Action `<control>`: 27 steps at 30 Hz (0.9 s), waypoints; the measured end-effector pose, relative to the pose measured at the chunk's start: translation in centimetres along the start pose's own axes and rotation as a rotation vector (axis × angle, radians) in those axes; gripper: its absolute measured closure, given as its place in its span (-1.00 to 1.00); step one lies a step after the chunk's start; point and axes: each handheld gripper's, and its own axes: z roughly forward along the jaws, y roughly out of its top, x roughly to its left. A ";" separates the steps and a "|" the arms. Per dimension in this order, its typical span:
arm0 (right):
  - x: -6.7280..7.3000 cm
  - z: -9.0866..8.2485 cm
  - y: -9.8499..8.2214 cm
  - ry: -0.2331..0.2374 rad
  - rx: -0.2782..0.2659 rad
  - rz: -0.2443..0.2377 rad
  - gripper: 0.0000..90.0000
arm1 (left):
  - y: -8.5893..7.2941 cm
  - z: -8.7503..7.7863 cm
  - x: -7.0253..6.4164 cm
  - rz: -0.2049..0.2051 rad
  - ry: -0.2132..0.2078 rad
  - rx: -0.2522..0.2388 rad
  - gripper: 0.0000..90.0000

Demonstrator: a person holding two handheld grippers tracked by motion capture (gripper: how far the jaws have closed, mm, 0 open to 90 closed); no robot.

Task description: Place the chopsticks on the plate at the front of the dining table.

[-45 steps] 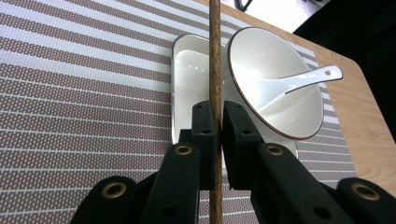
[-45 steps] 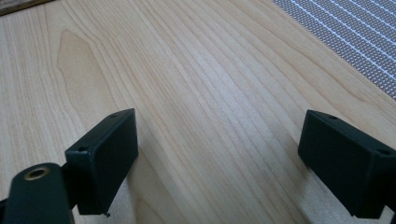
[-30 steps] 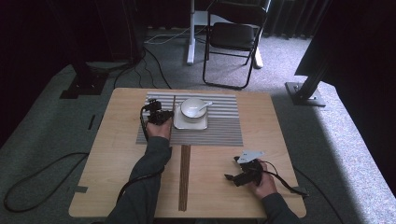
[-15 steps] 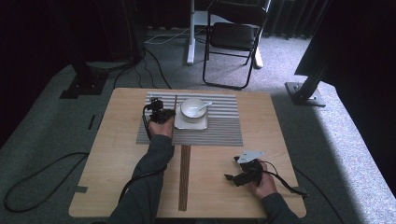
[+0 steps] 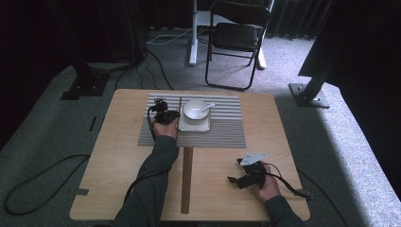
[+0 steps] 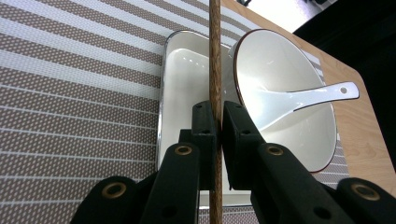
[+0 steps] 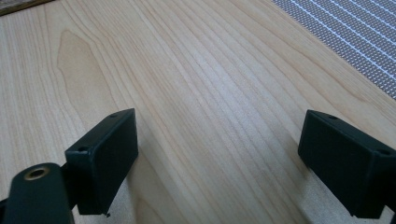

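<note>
The striped mat (image 5: 227,130) lies on the table's (image 5: 118,156) far half. On the mat sits a tray (image 5: 195,126), bearing a bowl (image 5: 195,109) with a spoon (image 5: 206,107) inside. A chopstick (image 6: 215,56) stands just left of the tray; more chopsticks (image 5: 187,179) lie nearer than the mat.

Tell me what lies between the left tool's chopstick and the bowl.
Just the white tray's floor. In the left gripper view the chopstick crosses above the tray, and the bowl with its spoon sits on the tray beside it.

Chopstick (image 6: 215,56) cut off by top and bottom edges, bowl (image 6: 285,98) partly hiding the tray (image 6: 182,79)
</note>
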 end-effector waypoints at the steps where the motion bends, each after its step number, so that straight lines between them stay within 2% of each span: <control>1: 0.0 0.0 0.0 0.000 0.000 0.000 -0.74 | 0.0 0.1 0.0 -0.002 -0.001 0.001 0.87; 10: 0.0 0.0 0.0 0.000 0.000 0.001 -0.74 | 0.1 1.0 0.2 -0.018 0.007 0.014 0.87; 13: 0.0 0.0 0.0 0.000 0.000 0.000 -0.74 | 0.1 1.5 0.3 -0.009 0.017 0.021 0.87; 18: 0.0 0.0 0.0 0.000 0.000 0.001 -0.74 | 0.1 1.8 0.1 -0.005 0.013 0.023 0.87; 27: 0.0 0.0 0.0 0.000 0.000 0.000 -0.74 | 0.3 2.3 0.3 -0.041 -0.019 0.020 0.87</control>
